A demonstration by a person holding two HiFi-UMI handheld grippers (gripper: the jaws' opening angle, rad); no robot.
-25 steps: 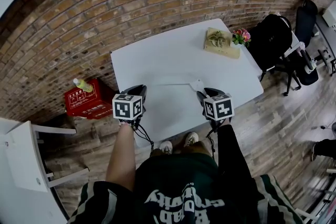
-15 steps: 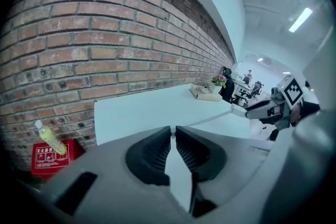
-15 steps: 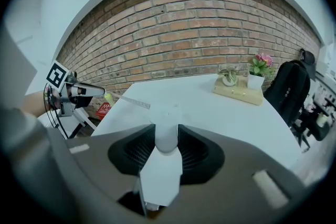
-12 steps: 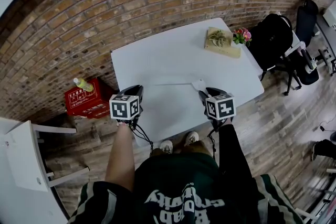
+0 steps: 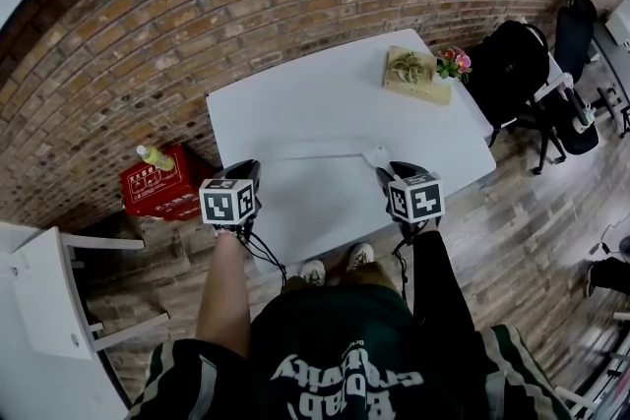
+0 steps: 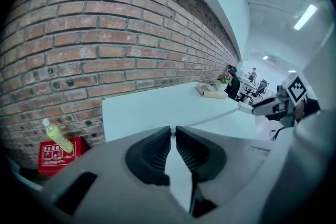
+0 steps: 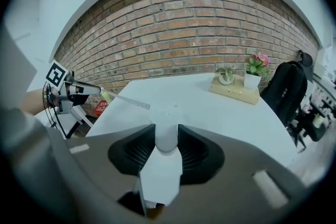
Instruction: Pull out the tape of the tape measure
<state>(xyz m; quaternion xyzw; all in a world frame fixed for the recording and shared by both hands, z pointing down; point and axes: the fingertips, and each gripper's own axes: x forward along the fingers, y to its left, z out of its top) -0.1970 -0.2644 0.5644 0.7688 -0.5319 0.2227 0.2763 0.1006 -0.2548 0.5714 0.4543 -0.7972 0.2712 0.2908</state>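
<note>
Left gripper [image 6: 172, 135]: fingers narrow, pinching tape [image 5: 315, 156] tip.
Right gripper [image 7: 167, 140]: fingers clamp white tape measure [image 7: 167, 113].
Tape: runs from tape measure toward 9 o'clock over desk [image 5: 295, 103].

The tape measure [image 7: 167, 136] and table [image 5: 325, 103] are white, the brick wall [image 5: 197, 5] red-brown, the box [image 5: 162, 195] red.

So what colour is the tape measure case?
White; the round tape measure case shows best in the right gripper view.
</note>
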